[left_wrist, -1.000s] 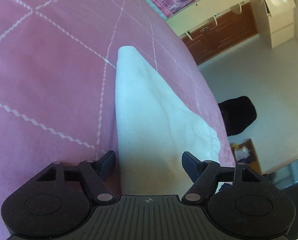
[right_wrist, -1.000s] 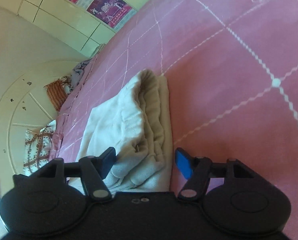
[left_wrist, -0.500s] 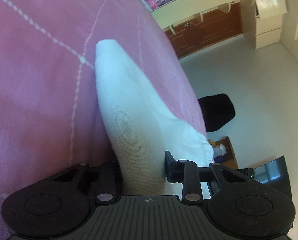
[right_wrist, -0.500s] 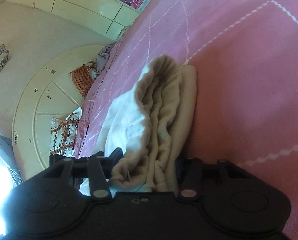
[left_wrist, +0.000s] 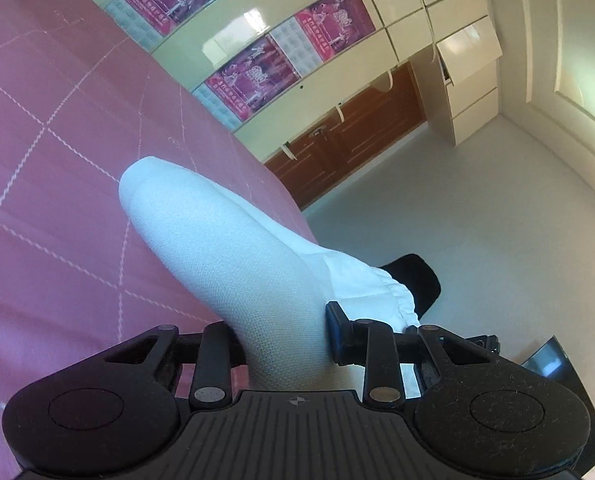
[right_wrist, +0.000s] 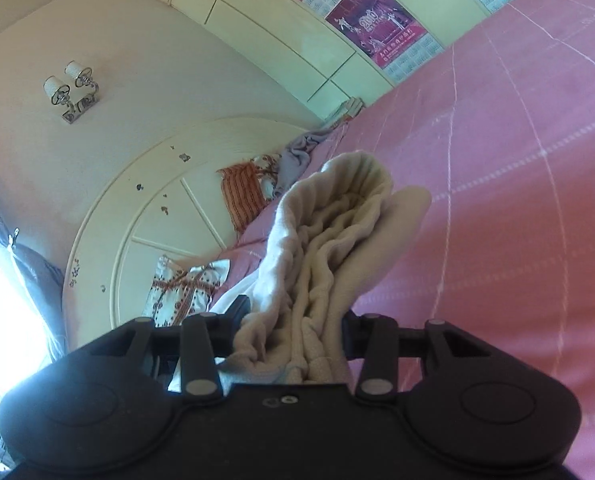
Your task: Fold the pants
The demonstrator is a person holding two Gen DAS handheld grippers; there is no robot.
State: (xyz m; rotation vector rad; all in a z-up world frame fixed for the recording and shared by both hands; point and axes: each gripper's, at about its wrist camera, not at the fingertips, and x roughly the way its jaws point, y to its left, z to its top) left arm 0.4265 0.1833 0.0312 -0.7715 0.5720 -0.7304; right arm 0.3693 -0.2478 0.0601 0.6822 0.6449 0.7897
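Pants (left_wrist: 233, 256), white and folded into a thick bundle, are pinched at both ends over the pink bed (left_wrist: 57, 184). The left claw (left_wrist: 285, 340) is clamped on the smooth folded end, its pads pressed into the cloth on either side. The right claw (right_wrist: 293, 336) grips the bunched, ribbed layers (right_wrist: 325, 248), its jaws closing on the cloth between them.

In the left view the pants run from the claw up and to the left, ending in a rounded fold above the bed; a gathered elastic edge (left_wrist: 393, 292) sticks out to the right of the claw. In the right view the long axis runs away from the claw, slightly rightward, and the far end opens into a curled lip.

Beyond the pants to the right, in the left view, a black object (left_wrist: 417, 280) sits on the pale floor, partly hidden by the cloth; what it is cannot be told. Further off stand brown cabinets (left_wrist: 349, 132) and cream cupboards with pink posters (left_wrist: 253, 76).

In the right view, left of the pants, patterned cushions (right_wrist: 185, 292) and a striped cloth (right_wrist: 241, 196) lie against a cream headboard (right_wrist: 145, 208). A wall lamp (right_wrist: 71, 90) hangs above. The near ends of the pants are hidden behind both claw bodies, and the bundle hides the bed directly below it.
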